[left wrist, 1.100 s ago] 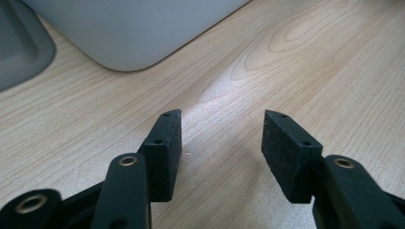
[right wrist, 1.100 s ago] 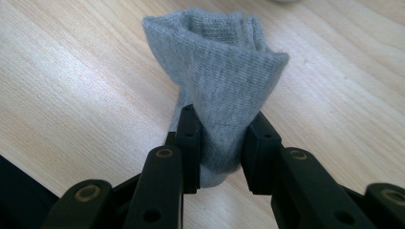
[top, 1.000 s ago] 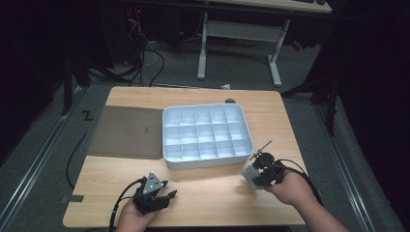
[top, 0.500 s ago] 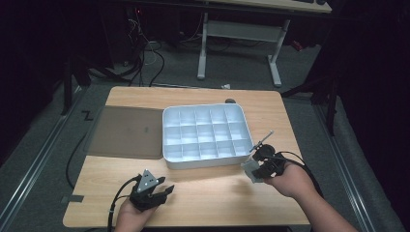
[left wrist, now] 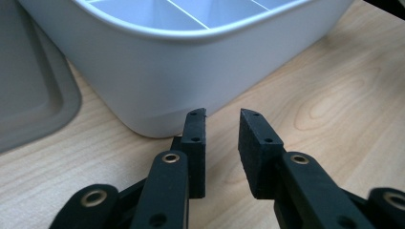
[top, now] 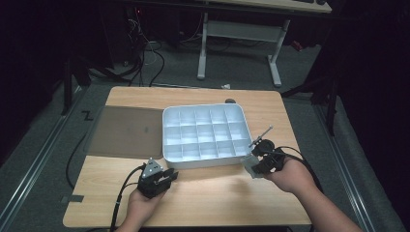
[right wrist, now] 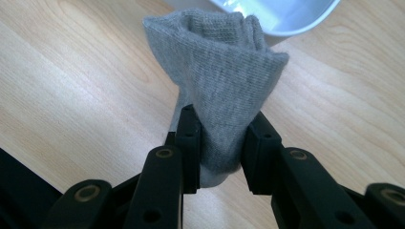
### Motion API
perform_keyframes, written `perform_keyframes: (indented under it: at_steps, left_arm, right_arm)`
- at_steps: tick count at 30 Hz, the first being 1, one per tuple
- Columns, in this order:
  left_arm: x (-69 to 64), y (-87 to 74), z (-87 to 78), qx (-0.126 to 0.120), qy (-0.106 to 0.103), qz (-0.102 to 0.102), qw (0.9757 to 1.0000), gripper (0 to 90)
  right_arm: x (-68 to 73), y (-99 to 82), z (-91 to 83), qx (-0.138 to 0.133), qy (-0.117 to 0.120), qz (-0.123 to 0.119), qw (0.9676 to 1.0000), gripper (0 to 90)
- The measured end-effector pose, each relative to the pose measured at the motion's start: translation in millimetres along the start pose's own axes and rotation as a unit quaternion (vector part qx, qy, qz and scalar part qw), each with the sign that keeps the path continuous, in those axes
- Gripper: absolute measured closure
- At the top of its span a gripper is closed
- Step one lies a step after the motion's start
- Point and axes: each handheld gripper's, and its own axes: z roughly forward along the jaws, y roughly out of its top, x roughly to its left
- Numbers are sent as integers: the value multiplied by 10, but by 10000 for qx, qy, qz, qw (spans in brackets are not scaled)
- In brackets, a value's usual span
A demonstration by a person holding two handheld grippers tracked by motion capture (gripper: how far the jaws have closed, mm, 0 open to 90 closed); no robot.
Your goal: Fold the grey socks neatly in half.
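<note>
Sixteen empty compartments wait in the white divided tray (top: pixel 205 137); right gripper (right wrist: pixel 220 136) pinches a rolled grey sock (right wrist: pixel 219 76) beside it, left gripper (left wrist: pixel 222 129) spread, empty.

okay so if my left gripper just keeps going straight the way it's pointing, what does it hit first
Most likely the white divided tray. The left gripper is open and empty, and the tray's rounded near corner stands just past its tips over bare table. The exact gap is hard to judge.
</note>
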Motion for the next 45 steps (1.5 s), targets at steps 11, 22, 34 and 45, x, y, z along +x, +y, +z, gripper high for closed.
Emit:
perform_keyframes:
  at_steps: [11, 22, 34, 45]
  left_arm:
    - [32, 63, 52, -41, 43, 19, 10000, 721]
    - [65, -59, -281, 2, -78, 54, 10000, 596]
    - [161, -204, -455, -84, 31, 24, 10000, 530]
    - [159, -199, -467, -142, 33, 34, 9999, 523]
  right_arm:
    - [-18, 83, -75, -40, -56, 17, 10000, 724]
    - [-43, 359, -164, -115, -74, 23, 9999, 724]
    - [-117, 709, -127, 155, -159, 10, 9998, 724]
    - [-171, 894, -27, 348, -120, 21, 9993, 724]
